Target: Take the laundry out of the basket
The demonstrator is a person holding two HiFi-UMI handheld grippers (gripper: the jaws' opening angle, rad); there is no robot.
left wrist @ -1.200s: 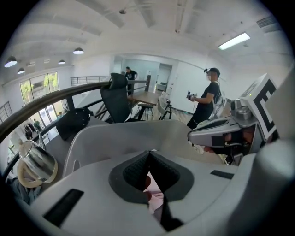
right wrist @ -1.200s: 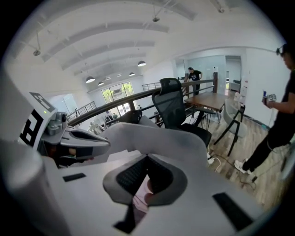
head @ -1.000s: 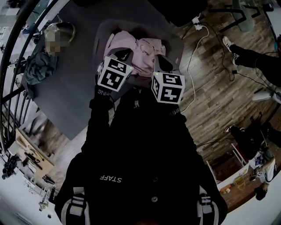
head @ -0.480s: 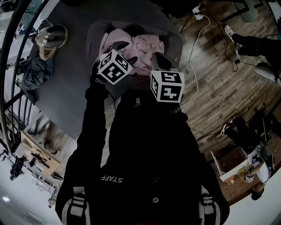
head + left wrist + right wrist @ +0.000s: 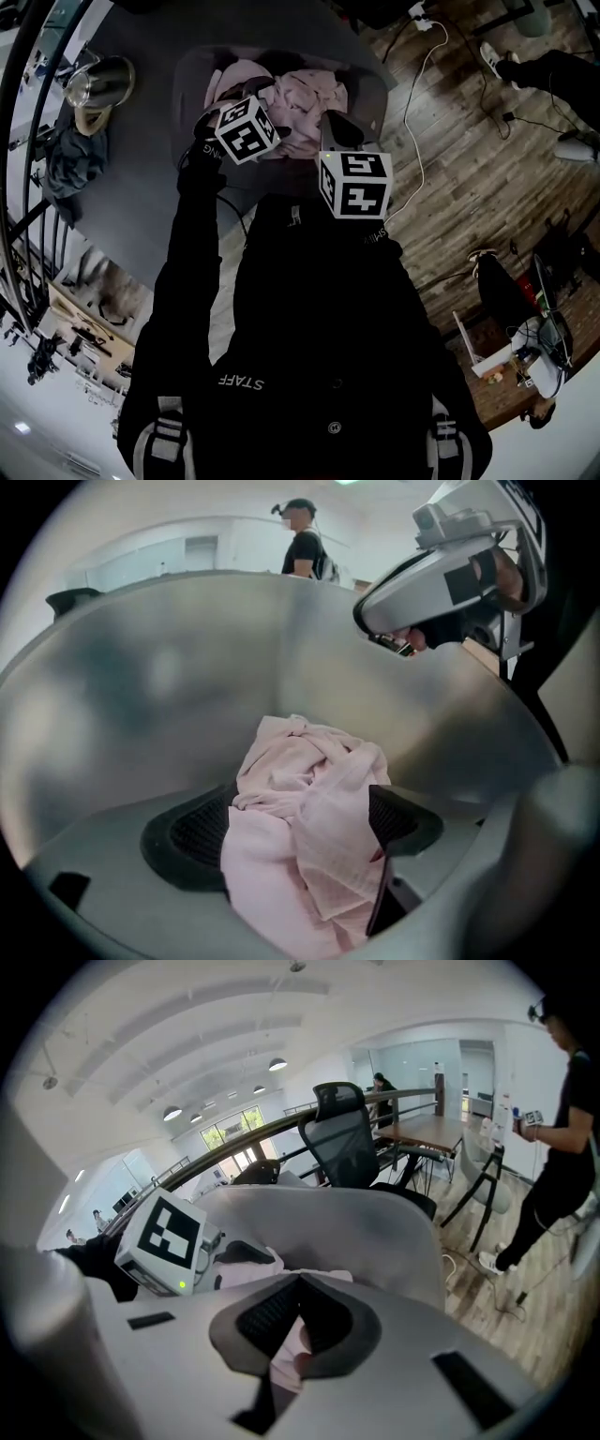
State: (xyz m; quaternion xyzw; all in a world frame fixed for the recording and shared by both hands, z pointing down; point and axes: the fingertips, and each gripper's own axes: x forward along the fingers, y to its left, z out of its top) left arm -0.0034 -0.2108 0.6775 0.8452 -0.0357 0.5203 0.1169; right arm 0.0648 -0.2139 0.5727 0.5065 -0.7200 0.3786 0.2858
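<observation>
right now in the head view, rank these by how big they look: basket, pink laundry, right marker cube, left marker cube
1. basket
2. pink laundry
3. right marker cube
4. left marker cube: it likely looks smaller only because it is farther from the camera, so their true sizes are unsure.

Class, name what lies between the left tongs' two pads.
The left gripper view shows pink laundry there; the left tongs have just been opening, pads not pressing it.
</observation>
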